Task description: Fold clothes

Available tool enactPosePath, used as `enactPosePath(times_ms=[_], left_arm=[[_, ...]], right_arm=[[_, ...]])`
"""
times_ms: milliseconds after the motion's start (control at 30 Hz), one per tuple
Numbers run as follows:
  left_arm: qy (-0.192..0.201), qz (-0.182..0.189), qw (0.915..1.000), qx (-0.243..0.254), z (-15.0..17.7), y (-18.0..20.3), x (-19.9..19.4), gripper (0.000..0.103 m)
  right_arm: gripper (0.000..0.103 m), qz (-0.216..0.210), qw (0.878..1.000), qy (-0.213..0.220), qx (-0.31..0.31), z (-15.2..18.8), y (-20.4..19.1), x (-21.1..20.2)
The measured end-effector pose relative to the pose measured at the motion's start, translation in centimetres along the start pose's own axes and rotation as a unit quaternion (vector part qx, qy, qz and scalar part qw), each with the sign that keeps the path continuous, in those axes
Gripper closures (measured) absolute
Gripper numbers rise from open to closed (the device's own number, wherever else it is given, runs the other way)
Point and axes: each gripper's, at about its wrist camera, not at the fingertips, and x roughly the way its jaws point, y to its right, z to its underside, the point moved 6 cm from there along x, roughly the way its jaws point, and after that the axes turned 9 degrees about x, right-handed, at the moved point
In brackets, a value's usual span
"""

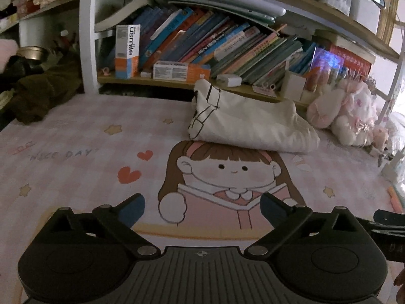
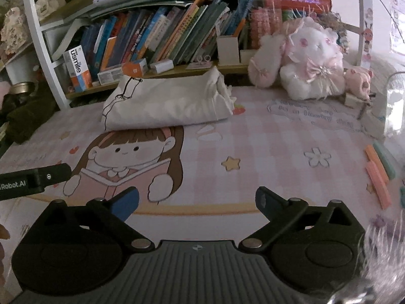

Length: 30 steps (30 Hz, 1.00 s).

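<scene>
Both grippers, left (image 1: pixel 202 209) & right (image 2: pixel 197 202), wide apart, folded garment (image 1: pixel 250 126) beyond.

My view of a child's bedroom at home: pink cartoon-girl bedsheet (image 1: pixel 76 136), white shelf (image 1: pixel 87 38) crammed w/ kids' books (image 1: pixel 202 38), plush bunny (image 2: pixel 311 63) propped by the wall.
</scene>
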Motion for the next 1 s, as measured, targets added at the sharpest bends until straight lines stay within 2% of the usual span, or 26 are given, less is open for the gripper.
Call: enactPosePath(times_ms=[267,533,1000], left_arm=[[-0.014,0.003,0.9997,0.019,1.5,1.0,-0.4,0.003],[-0.015,0.009,0.9995,0.025,1.8,1.6,-0.6,0.003],[-0.015,0.009,0.9996,0.022,1.9,1.5,-0.6,0.003]], right_arm=[[0.003,0.029,1.000,0.007,0.004,1.1,0.5,-0.8],[0.003,0.022,0.999,0.011,-0.025,1.6,-0.3,-1.3],[0.003,0.021,0.999,0.006,-0.032,1.6,-0.6,-1.2]])
